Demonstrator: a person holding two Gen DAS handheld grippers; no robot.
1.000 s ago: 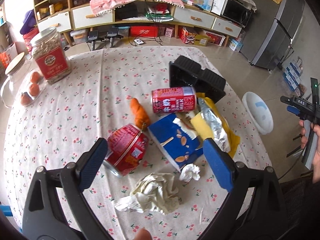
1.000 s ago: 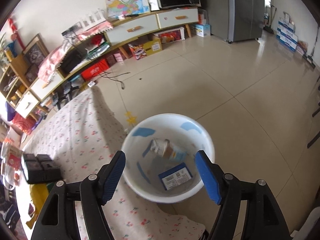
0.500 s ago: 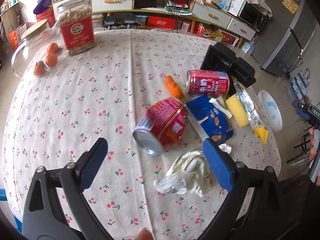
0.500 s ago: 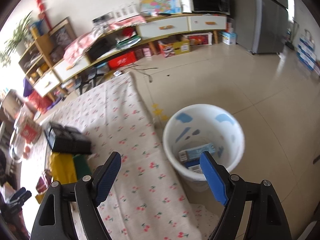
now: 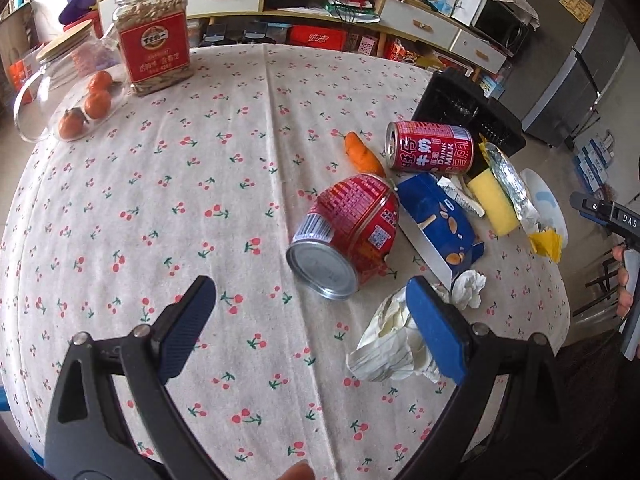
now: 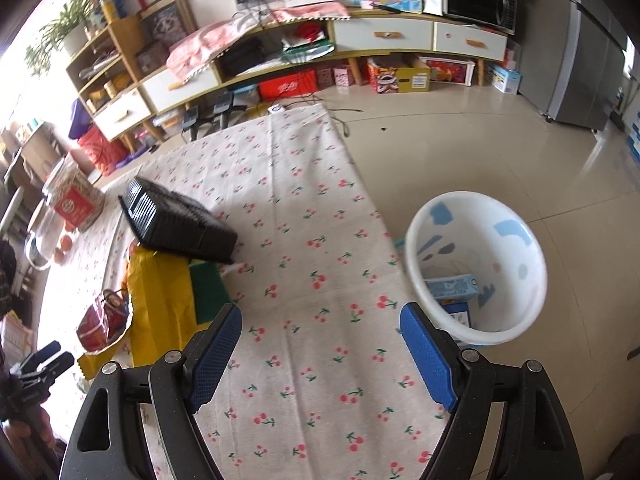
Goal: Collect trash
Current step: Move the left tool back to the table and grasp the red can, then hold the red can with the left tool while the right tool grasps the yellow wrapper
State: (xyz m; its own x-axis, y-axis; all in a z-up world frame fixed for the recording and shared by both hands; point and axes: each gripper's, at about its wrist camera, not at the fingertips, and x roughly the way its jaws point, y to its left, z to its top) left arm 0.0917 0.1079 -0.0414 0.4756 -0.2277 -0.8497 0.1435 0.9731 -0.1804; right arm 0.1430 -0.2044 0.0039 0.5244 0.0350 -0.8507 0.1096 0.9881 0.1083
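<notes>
A table under a cherry-print cloth (image 5: 224, 184) filled the room's middle, with a long low cabinet (image 6: 384, 36) along the far wall and a grey refrigerator (image 6: 592, 68) at far right on the tiled floor. At the table's far left stood a red-labelled jar (image 5: 151, 40) beside three small orange fruits (image 5: 86, 106).

The left gripper (image 5: 310, 326) hovered above the near part of the cloth, its blue pads spread wide with nothing between them; its right pad overlapped a crumpled wrapper (image 5: 390, 340) in view.

The trash lay clustered right of centre. A large red can (image 5: 350, 226) lay on its side, long axis running near-left to far-right, its silver end facing the near left. Beyond it lay a carrot piece (image 5: 360, 152), then a smaller red milk can (image 5: 430, 146) on its side, long axis left to right, open end leftward. A blue carton (image 5: 440, 220) lay flat, touching the large can, with a white tissue ball (image 5: 468, 288) at its near corner. A yellow sponge (image 5: 492, 204) and a foil wrapper (image 5: 510, 184) lay rightward, in front of a black tray (image 5: 464, 108).

The right gripper (image 6: 320, 356) was held over the table's right edge, jaws wide and empty. A white bin (image 6: 516, 276) stood on the floor just beside the table, holding a light-blue carton (image 6: 452, 286).
</notes>
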